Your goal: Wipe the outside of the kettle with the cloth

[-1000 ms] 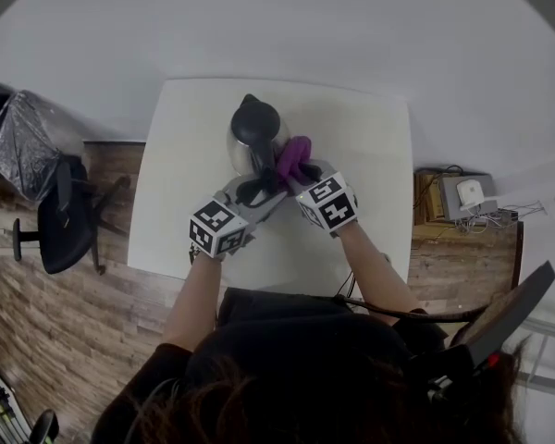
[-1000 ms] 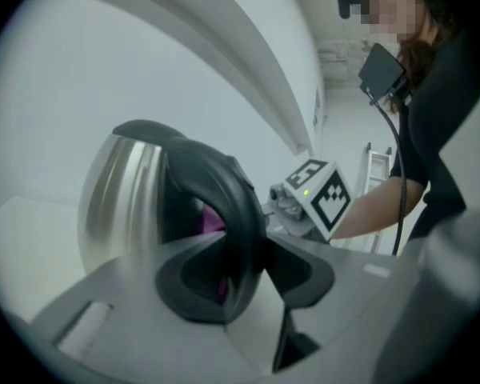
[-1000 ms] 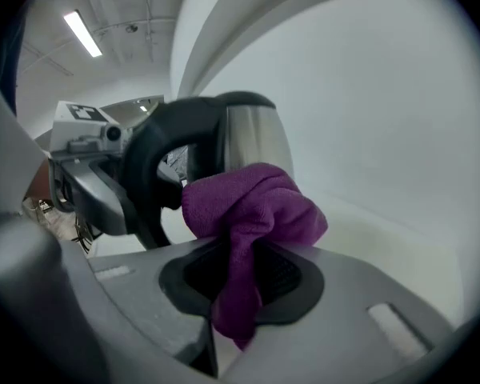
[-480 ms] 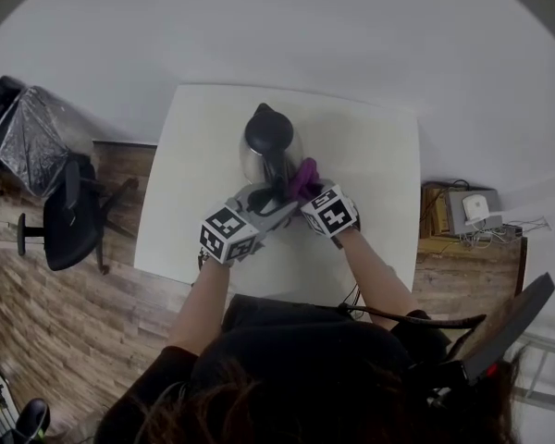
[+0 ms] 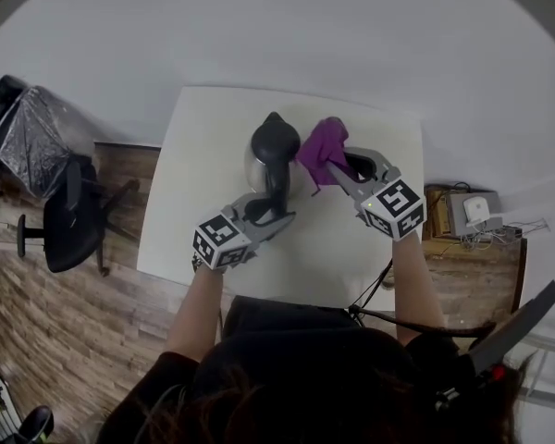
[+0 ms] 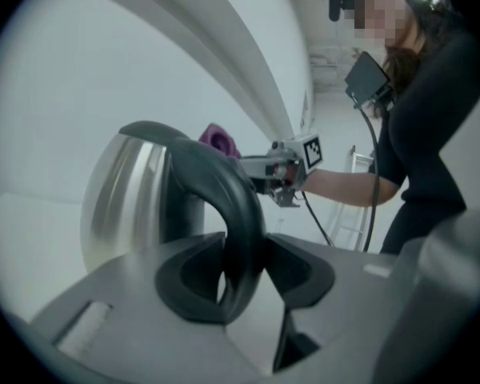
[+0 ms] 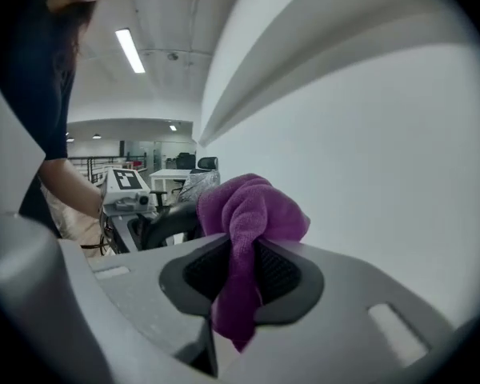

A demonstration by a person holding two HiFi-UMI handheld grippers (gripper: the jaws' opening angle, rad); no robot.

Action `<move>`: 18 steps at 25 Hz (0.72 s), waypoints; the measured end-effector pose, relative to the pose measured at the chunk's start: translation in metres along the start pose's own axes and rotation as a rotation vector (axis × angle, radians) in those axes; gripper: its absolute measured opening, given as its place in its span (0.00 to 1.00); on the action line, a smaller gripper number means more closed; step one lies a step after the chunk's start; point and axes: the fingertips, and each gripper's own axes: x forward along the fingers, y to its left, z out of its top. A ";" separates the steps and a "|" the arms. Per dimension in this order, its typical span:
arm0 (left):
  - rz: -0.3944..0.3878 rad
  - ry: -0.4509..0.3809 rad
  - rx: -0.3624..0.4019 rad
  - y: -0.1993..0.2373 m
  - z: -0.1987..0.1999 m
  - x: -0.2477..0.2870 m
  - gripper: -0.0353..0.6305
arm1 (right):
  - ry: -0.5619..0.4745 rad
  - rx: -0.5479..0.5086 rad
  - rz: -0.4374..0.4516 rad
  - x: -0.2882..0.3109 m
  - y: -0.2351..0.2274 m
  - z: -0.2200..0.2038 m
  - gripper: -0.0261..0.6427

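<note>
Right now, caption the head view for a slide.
Left gripper clamps the kettle by its handle; right gripper holds a purple cloth beside it, above a white table.

Upright on the white tabletop [image 5: 203, 202]: shiny steel kettle [image 5: 270, 151] with black lid and looped black handle, the handle clamped in the left claw [image 5: 274, 209]. Just beside its right side, contact unclear: bunched purple cloth [image 5: 322, 146], pinched in the right claw [image 5: 340, 169], one end hanging down.

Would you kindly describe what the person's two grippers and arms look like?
Both the left gripper and right gripper are grey-bodied, each with black pads and a cube of black-and-white square markers. A thin black cable hangs from the right one. The person wears a black short-sleeved top.
</note>
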 end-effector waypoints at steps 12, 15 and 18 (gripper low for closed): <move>-0.059 0.010 0.003 -0.012 -0.006 -0.011 0.29 | 0.015 -0.121 0.112 0.032 0.019 0.025 0.15; -0.070 0.011 0.002 -0.015 -0.008 -0.014 0.29 | 0.033 -0.060 0.110 0.040 0.019 0.003 0.15; -0.074 0.011 -0.005 -0.016 -0.008 -0.016 0.29 | 0.052 0.006 0.097 0.043 0.019 -0.021 0.15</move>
